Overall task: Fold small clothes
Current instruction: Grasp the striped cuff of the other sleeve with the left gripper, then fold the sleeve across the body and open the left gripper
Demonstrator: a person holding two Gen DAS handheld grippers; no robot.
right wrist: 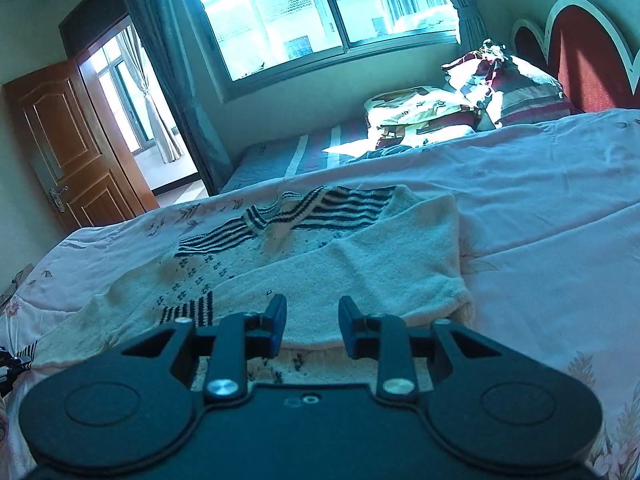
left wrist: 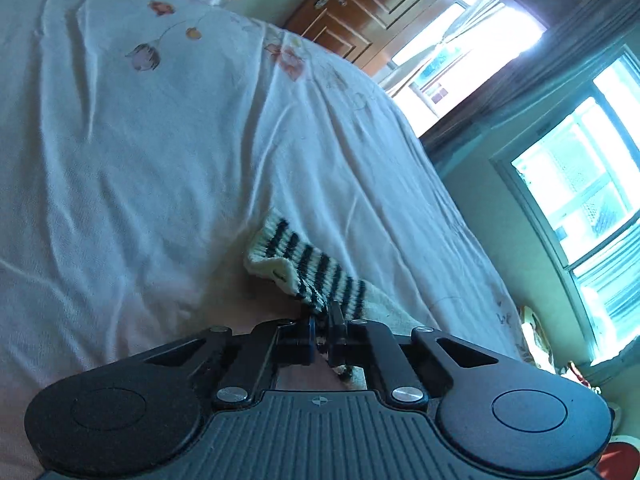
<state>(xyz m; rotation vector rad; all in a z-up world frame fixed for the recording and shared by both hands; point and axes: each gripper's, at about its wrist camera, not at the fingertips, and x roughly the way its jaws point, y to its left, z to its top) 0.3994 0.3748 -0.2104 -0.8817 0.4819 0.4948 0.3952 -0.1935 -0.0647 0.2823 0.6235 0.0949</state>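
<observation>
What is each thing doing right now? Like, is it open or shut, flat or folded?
Left gripper: shut on the striped cuff.
Right gripper: open, holding nothing, over the sweater.
Sweater: lying on the bed, one sleeve folded across its front.
Door: open.
Curtain: pulled aside.
Bedsheet: spread out, wrinkled.

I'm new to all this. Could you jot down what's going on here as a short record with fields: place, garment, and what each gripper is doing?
place: bedroom, work done on a bed sheet with a faint flower print
garment: cream knitted sweater with black stripes, lying partly folded on the sheet
left gripper: shut on the striped cuff of the sweater
right gripper: open, above the near part of the sweater, nothing between its fingers
background: window, wooden door, pillows by a red headboard
</observation>
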